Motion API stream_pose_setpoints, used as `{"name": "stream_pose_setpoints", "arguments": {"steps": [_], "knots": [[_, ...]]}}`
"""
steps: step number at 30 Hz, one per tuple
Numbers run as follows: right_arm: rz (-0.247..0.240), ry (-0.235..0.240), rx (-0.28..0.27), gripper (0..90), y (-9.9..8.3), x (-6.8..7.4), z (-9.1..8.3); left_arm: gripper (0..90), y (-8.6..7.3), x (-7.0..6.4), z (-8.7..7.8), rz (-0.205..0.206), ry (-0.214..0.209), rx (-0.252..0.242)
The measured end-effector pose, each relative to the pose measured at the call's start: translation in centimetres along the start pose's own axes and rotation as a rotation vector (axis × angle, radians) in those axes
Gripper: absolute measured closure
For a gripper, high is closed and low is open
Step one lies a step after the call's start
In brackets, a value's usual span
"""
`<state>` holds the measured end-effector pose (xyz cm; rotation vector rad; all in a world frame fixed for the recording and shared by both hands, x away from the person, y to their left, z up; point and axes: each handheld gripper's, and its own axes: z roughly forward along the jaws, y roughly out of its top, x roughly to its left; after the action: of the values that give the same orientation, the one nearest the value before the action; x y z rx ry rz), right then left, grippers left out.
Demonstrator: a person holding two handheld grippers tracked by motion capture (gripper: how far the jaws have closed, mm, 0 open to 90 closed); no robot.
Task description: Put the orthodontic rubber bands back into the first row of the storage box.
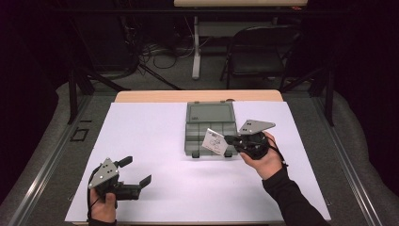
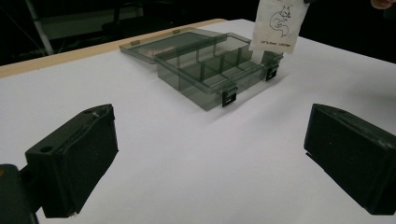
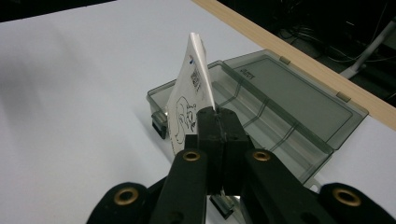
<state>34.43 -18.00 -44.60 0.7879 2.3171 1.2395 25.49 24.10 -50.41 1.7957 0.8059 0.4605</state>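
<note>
Left gripper: nearest thing in the high view, down around 7 o'clock on the white sheet, held in a hand at the table's near edge. Jaws spread wide with nothing between them; in the left gripper view the two black pads sit far apart over bare white surface.
Right gripper: farther in, roughly 4 o'clock from the table's middle, held in a hand with a dark sleeve. Jaws pressed together, pinching the card by one edge.
Card: small white paper card, black line drawing of a fox-like animal with a line of small print under it, plus a little blue mark and a code-like print near the top, seen in the right gripper view. Looks thin, slightly bowed.
Card position: up in the air just above the front right corner of the organiser box, not resting on anything I can see.
Card direction: stands on edge, long axis about vertical, free end pointing up toward 12 o'clock in the right gripper view.
Organiser box: smoky clear plastic, lid flipped open away from the person, divided compartments, two black latches on the front.
Count: two grippers, one card, one box, two latches.
Far side: wooden table edge, then a folding chair at about 1 o'clock.
</note>
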Motion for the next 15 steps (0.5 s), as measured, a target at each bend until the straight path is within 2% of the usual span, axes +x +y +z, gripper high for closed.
{"name": "stream_pose_setpoints", "arguments": {"steps": [15], "knots": [[0.035, -0.041, 0.010, 90.0, 2.4, -2.8, 1.4, 2.9, 0.0, 0.0, 0.0, 0.000, 0.001, -0.002]]}}
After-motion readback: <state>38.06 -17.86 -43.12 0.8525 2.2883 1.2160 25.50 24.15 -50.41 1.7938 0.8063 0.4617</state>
